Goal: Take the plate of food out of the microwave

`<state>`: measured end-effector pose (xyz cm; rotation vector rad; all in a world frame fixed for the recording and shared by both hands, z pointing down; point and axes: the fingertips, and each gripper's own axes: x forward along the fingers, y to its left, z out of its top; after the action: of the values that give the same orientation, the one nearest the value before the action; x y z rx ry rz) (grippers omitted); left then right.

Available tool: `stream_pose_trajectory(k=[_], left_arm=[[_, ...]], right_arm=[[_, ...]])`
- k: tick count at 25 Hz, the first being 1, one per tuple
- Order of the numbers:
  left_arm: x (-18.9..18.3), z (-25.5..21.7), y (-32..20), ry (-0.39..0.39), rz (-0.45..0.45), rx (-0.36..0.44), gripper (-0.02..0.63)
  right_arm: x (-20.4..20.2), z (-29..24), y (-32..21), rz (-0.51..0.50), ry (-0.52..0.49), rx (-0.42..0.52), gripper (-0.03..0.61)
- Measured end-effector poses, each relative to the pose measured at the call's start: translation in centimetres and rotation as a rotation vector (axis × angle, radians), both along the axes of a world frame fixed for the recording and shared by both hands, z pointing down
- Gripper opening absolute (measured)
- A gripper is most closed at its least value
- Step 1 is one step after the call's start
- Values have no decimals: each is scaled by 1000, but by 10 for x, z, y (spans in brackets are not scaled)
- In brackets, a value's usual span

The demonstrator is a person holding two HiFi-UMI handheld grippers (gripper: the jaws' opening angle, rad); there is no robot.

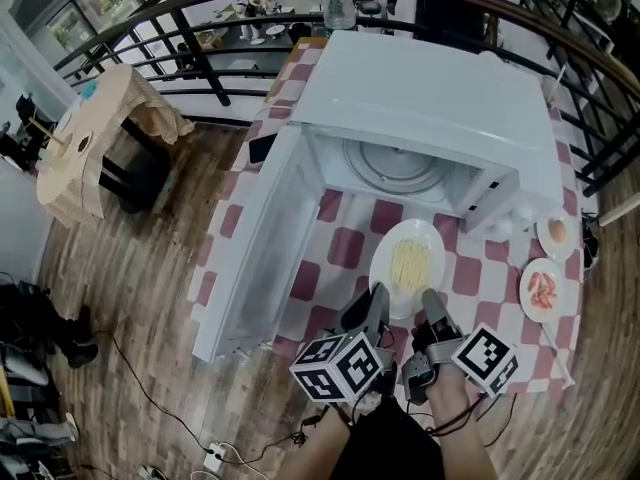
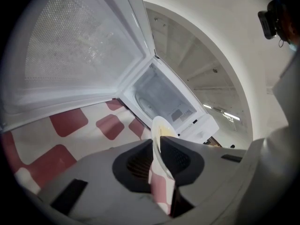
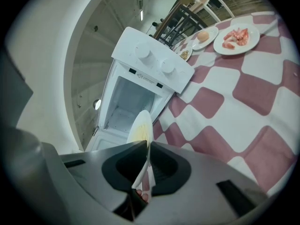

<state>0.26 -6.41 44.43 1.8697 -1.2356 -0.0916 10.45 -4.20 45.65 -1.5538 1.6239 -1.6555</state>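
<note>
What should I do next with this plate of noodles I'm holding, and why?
Probably lower the plate level onto the checked tablecloth just in front of the microwave. It is already clear of the open cavity, and the left gripper and right gripper each clamp its near rim, so setting it down before letting go seems the safest small step.
</note>
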Motion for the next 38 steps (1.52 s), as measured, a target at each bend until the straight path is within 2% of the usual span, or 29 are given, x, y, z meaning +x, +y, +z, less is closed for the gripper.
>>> stream_pose_trajectory(k=[3, 18, 24, 38], left_arm=[[-1, 1, 9, -1, -4, -4, 74], [-4, -1, 38, -1, -28, 1, 74], [-4, 0, 48, -1, -32, -2, 74], [-2, -3, 66, 3, -16, -2, 74]], right_arm=[[-2, -1, 6, -7, -18, 20, 35], [-2, 1, 37, -17, 10, -30, 35], [-6, -2, 41, -30, -26, 28, 35], [-5, -5, 59, -13, -27, 28, 35]])
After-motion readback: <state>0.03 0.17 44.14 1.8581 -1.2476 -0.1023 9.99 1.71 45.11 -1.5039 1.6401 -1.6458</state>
